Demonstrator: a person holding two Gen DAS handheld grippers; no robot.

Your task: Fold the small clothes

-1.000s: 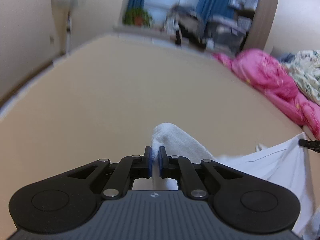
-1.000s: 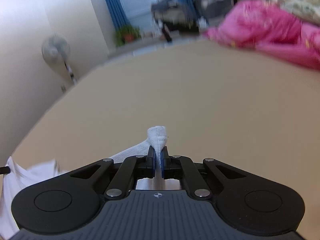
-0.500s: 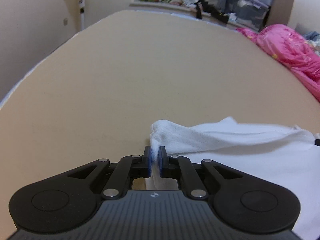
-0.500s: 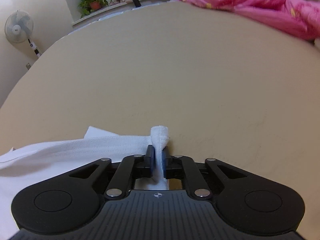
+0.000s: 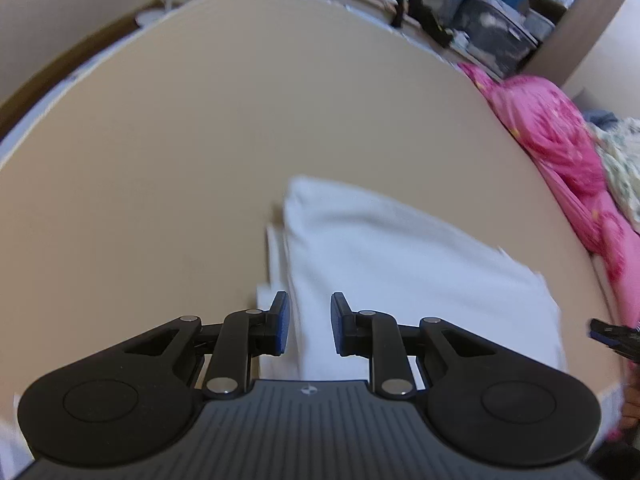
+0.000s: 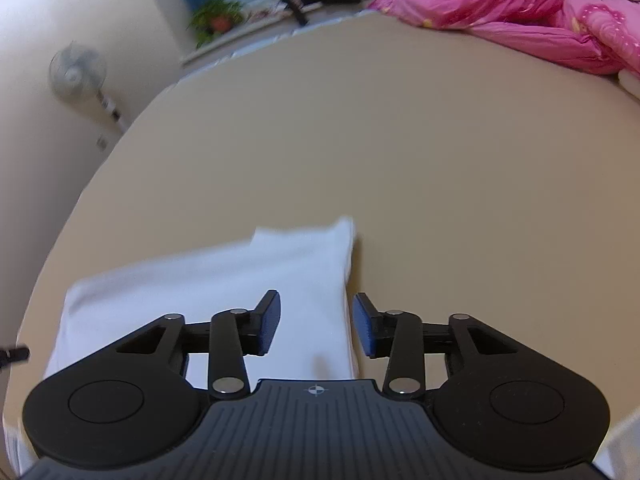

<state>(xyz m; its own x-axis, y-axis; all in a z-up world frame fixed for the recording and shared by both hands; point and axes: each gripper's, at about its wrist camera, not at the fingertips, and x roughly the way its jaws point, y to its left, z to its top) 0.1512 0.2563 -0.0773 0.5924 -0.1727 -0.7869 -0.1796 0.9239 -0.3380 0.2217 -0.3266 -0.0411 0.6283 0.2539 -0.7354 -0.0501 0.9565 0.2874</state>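
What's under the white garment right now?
The white garment lies folded on the tan surface. At its left edge, lower white layers peek out beneath the top one. Anything else underneath is covered. Both grippers, left and right, are open above it.

Black left hand-held gripper [image 5: 307, 324], blue pads [image 5: 283, 322], silver rivets, ribbed grey body
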